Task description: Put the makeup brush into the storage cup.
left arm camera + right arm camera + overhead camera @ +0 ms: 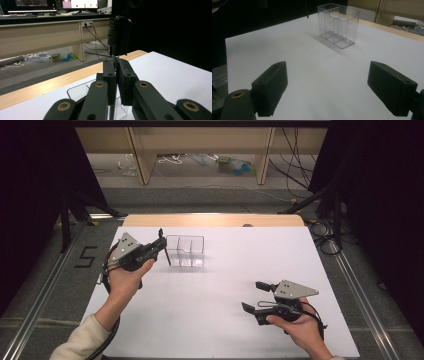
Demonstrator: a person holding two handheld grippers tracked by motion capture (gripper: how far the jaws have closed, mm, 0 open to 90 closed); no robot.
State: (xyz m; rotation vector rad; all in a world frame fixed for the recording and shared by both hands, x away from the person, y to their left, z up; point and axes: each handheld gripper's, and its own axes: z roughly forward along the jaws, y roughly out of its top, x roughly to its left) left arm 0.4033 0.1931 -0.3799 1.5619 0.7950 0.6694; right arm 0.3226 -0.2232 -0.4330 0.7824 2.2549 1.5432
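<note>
The left hand-held gripper (161, 243) has its jaws pinched tight on the thin handle of a black bristled brush (119, 35), a comb-like head of dense dark bristles that stands upright above the jaw tips in the left gripper view. From above, the slim dark handle (167, 256) slants down just beside the left wall of the clear plastic two-compartment organiser box (185, 251). Holding the brush by the middle of its stem, close to vertical, looks like a way to line it up for dropping into one of the box's open-topped slots; I cannot tell which compartment is meant. The box stands upright on the white counter (225, 320), toward its far side, its divider and stepped front visible in the right gripper view (338, 25). The right hand-held gripper (254, 297) rests well apart from the box, on the near right of it, its jaws spread wide with nothing between them (328, 90), pointed toward the box as if waiting to steady it or fetch something else.
</note>
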